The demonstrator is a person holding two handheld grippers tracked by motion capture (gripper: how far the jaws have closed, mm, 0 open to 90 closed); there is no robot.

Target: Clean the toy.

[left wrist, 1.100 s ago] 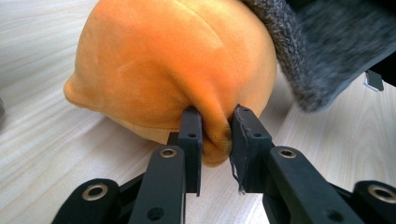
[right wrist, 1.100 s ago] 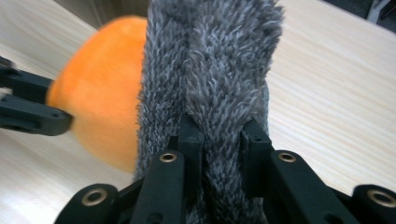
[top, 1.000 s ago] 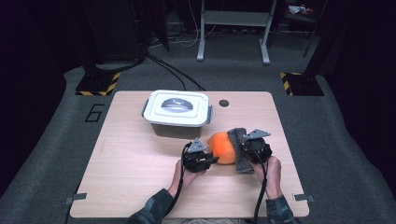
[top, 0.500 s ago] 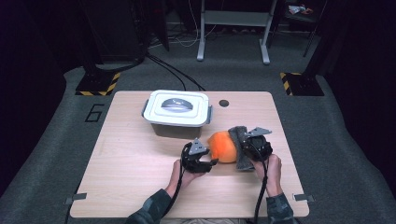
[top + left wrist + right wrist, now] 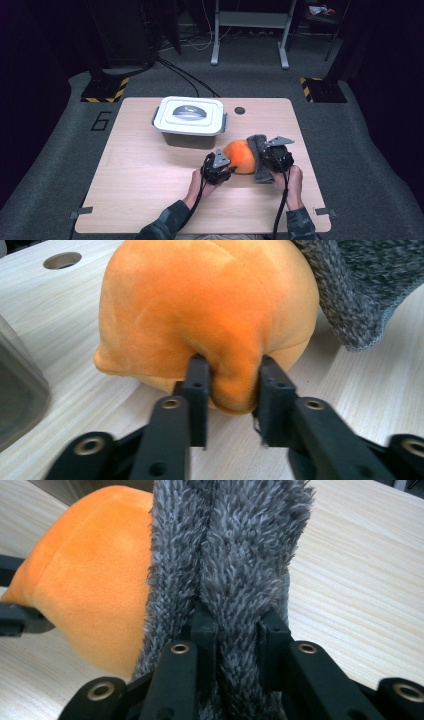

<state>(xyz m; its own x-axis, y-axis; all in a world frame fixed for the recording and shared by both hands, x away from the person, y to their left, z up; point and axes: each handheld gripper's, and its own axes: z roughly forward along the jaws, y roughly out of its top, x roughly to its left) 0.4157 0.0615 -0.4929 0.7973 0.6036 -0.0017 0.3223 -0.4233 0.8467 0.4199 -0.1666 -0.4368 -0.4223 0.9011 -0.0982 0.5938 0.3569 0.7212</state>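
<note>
Your left gripper (image 5: 227,390) has just been closing and now pinches a fold of the orange plush (image 5: 210,315); your right gripper (image 5: 235,630) is clamped on the grey furry fabric (image 5: 230,555). From the high view, both meet on the table (image 5: 140,170), with the white lidded box (image 5: 189,119) beyond.
</note>
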